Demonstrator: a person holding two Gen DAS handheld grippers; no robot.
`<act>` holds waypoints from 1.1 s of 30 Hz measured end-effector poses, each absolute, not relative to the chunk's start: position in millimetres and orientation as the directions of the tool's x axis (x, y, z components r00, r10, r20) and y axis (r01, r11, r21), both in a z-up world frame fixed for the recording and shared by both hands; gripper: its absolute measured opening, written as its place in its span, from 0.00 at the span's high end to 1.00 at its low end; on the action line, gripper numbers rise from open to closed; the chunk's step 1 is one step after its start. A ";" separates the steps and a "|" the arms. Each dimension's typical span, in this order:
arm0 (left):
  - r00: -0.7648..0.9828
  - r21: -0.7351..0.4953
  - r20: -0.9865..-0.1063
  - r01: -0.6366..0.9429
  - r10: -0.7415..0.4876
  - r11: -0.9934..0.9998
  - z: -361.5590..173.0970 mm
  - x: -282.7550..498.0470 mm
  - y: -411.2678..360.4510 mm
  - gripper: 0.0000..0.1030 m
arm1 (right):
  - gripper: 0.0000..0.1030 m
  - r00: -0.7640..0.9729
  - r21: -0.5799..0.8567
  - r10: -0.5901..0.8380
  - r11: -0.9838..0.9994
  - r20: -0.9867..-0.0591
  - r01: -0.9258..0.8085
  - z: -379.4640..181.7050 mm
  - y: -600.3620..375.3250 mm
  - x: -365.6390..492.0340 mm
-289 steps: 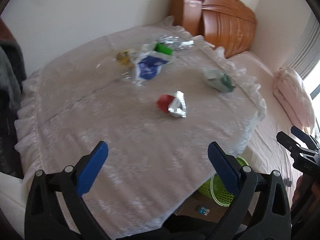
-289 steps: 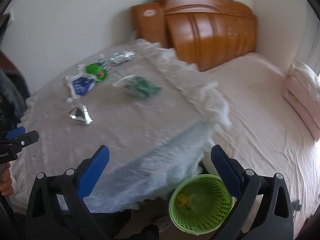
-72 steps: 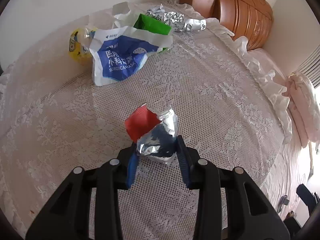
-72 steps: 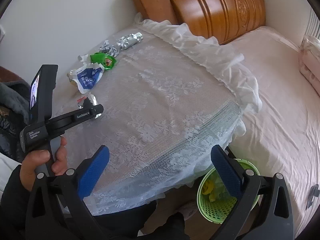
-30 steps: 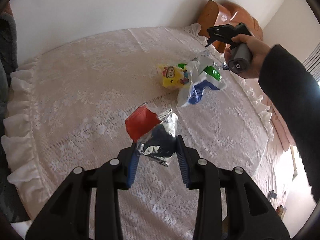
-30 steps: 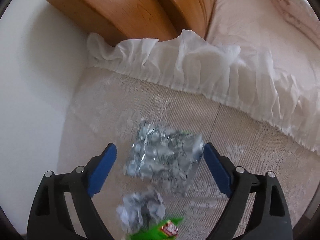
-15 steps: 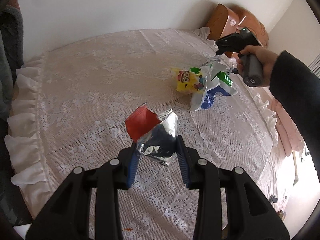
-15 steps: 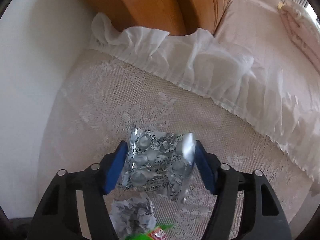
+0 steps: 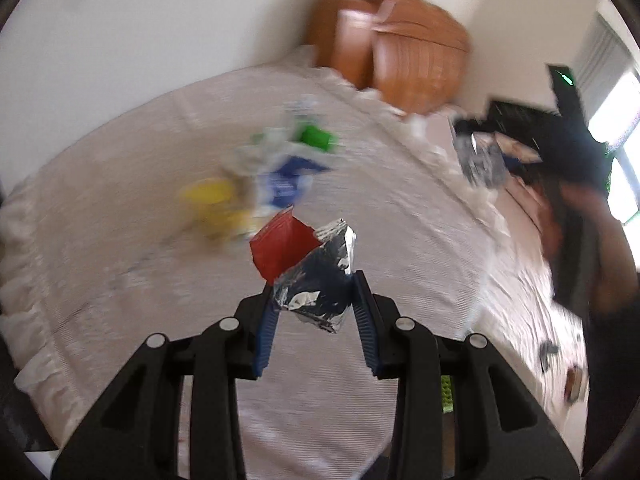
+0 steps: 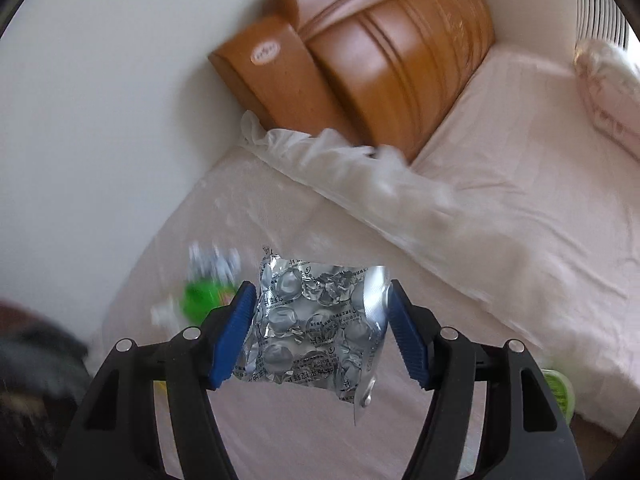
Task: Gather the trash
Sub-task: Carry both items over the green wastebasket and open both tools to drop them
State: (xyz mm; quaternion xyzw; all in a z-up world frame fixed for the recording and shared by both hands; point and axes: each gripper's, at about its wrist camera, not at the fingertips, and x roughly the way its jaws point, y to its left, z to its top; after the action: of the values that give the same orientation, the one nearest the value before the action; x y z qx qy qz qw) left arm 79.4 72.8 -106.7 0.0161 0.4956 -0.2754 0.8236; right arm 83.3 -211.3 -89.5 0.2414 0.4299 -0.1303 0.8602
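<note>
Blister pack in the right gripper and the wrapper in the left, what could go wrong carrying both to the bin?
1. The blister pack is thin foil bowed between the right gripper pads; it might buckle and slip out.
2. The wrapper sits in the left gripper by its lower end only, so a fast swing could shake it loose.
3. The green bin shows only at the frame edge, so a drop may miss.
</note>
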 end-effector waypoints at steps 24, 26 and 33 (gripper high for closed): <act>-0.040 -0.253 -0.847 0.907 -0.531 0.336 -102.4 -112.8 -199.6 0.66 | 0.34 0.520 0.185 -0.341 0.670 -0.783 0.719 -79.5 -306.9 -261.5; -0.061 -0.249 -0.852 0.921 -0.520 0.300 -105.7 -128.8 -219.0 0.66 | 0.34 0.515 0.191 -0.342 0.658 -0.786 0.729 -82.6 -314.3 -272.7; -0.016 -0.195 -0.860 0.935 -0.511 0.298 -109.8 -153.9 -245.3 0.08 | 0.33 0.521 0.208 -0.330 0.654 -0.787 0.728 -86.8 -325.9 -291.1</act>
State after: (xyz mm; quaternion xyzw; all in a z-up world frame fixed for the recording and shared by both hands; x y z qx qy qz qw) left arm -153.9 -245.3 -109.8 0.2311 0.4586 -0.5457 0.6622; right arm -291.1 -325.9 -86.8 0.2677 0.3715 -0.3185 0.8300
